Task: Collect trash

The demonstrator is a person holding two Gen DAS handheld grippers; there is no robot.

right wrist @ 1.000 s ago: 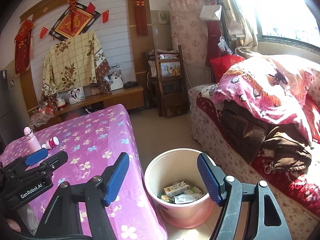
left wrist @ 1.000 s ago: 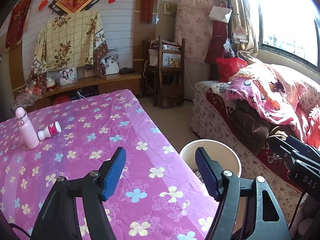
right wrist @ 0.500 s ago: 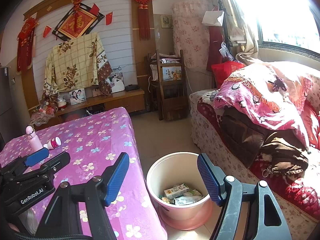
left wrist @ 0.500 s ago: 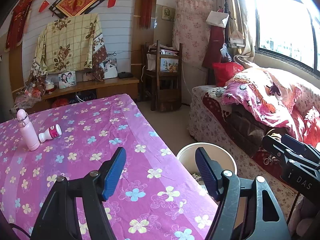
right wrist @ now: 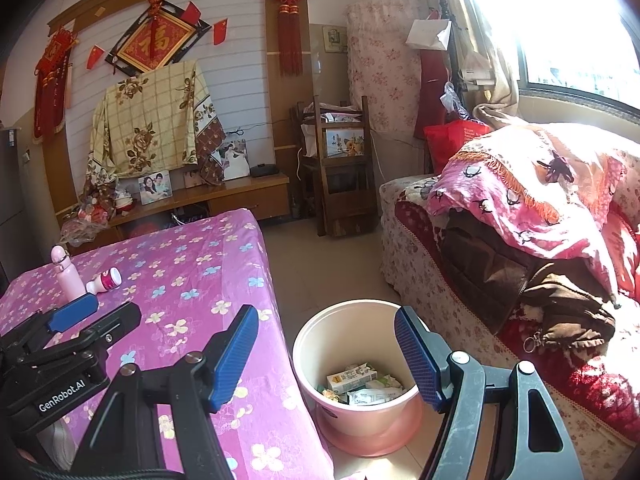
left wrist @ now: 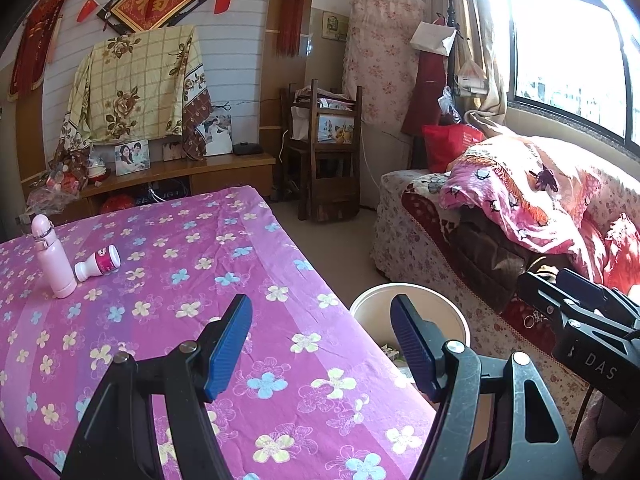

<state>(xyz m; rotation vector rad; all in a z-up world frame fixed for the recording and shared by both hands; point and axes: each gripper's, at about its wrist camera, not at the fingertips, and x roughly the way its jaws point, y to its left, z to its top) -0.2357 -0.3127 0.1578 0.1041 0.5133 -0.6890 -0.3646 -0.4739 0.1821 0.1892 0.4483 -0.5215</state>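
Observation:
A pink bin (right wrist: pixel 352 420) stands on the floor beside the table, with cartons and wrappers (right wrist: pixel 362 382) inside; its rim (left wrist: pixel 400 290) shows past the table edge in the left wrist view. A small white-and-pink bottle (left wrist: pixel 98 265) lies on its side on the purple flowered tablecloth (left wrist: pixel 224 280), next to an upright pink flask (left wrist: pixel 54 258). My left gripper (left wrist: pixel 320 344) hangs open over the table's near corner, nothing between its blue pads. My right gripper (right wrist: pixel 326 354) is open above the bin, empty. The same bottle (right wrist: pixel 106 281) and flask (right wrist: pixel 68 274) sit far left in the right wrist view.
A sofa (right wrist: pixel 500 280) piled with pink blankets runs along the right under a bright window. A wooden chair (left wrist: pixel 324 152) and a low cabinet (left wrist: pixel 180 176) with photos stand at the back wall. Bare floor (right wrist: pixel 332 264) lies between table and sofa.
Both views have tilted and drawn back slightly, so the bin and table sit a little lower and farther in frame. Both grippers stay open and empty.

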